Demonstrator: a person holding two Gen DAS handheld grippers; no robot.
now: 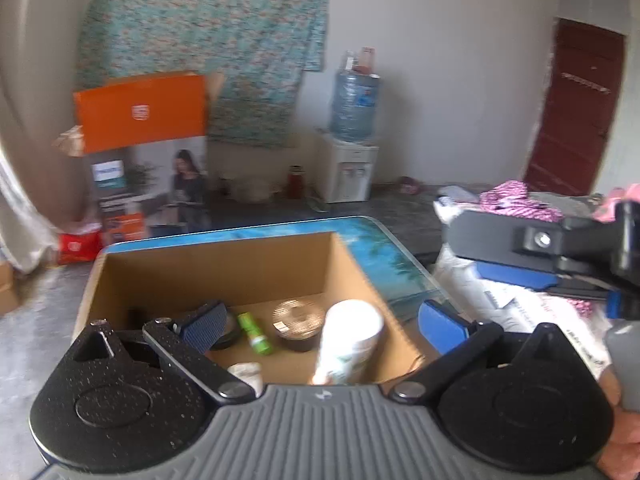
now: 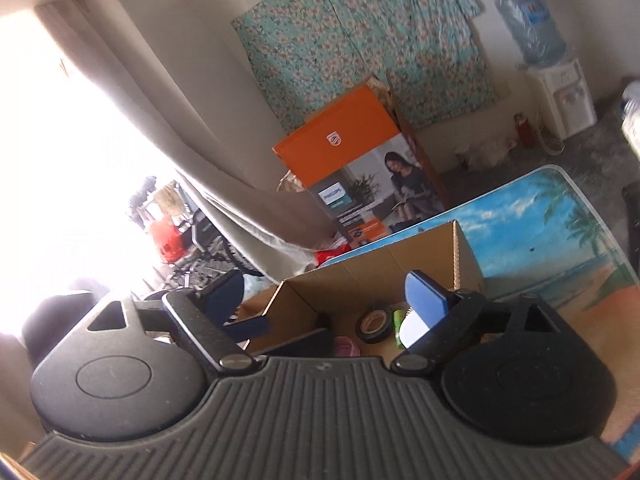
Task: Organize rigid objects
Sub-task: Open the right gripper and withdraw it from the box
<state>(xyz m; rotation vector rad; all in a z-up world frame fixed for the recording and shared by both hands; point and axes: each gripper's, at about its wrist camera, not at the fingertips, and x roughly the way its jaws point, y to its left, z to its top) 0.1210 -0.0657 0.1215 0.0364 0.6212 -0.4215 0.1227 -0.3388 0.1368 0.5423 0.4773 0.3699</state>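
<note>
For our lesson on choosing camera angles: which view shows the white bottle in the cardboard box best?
The left wrist view. There the white bottle shows nearly whole, leaning inside the cardboard box beside a dark round tin. In the right wrist view only a white sliver shows, mostly hidden behind a blue finger pad.

Beach-print table [image 2: 560,216] — an open cardboard box [image 1: 224,264] stands on it.

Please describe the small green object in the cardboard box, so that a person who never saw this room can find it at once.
Find the open cardboard box on the table with the beach picture. On its floor, the green tube lies flat between a black tape roll and a dark round disc-shaped container. It is the only bright green, slim thing there.
</note>
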